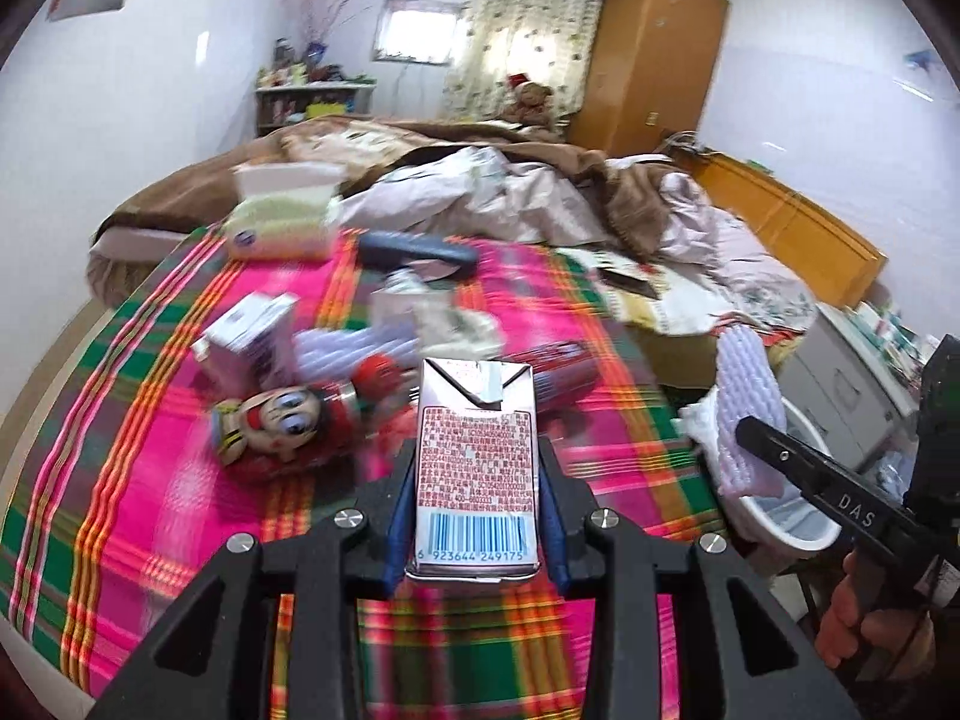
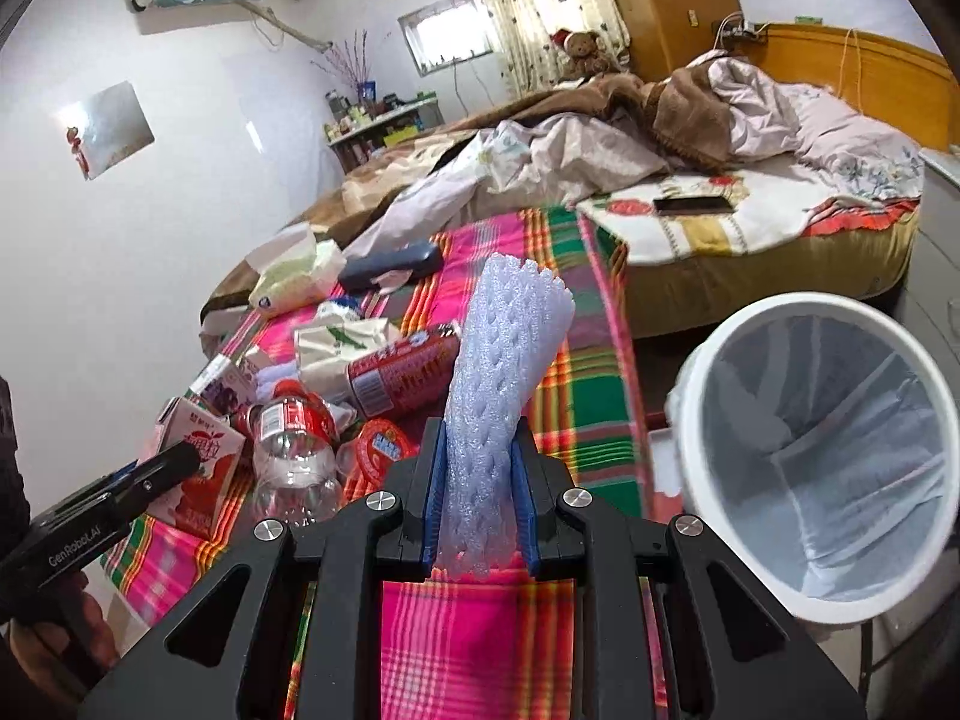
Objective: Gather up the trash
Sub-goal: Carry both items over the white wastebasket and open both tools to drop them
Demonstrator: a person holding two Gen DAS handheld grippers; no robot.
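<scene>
My left gripper (image 1: 477, 480) is shut on a drink carton (image 1: 475, 468) with a barcode and holds it above the pink plaid cloth (image 1: 150, 480). It also shows in the right wrist view, carton (image 2: 201, 468) at lower left. My right gripper (image 2: 480, 480) is shut on a white foam net sleeve (image 2: 504, 384), which also shows in the left wrist view (image 1: 747, 414). A white bin (image 2: 828, 456) with a liner stands to the right of the bed. Trash lies on the cloth: a plastic bottle (image 2: 294, 456), a red wrapper (image 2: 402, 372), a second carton (image 1: 252, 342).
A doll (image 1: 282, 426), a tissue pack (image 2: 294, 282), a dark case (image 2: 390, 267) and crumpled paper (image 2: 342, 348) lie on the cloth. Rumpled bedding (image 2: 600, 150) and a phone (image 2: 690, 204) are beyond. A wardrobe (image 1: 648, 54) stands at the back.
</scene>
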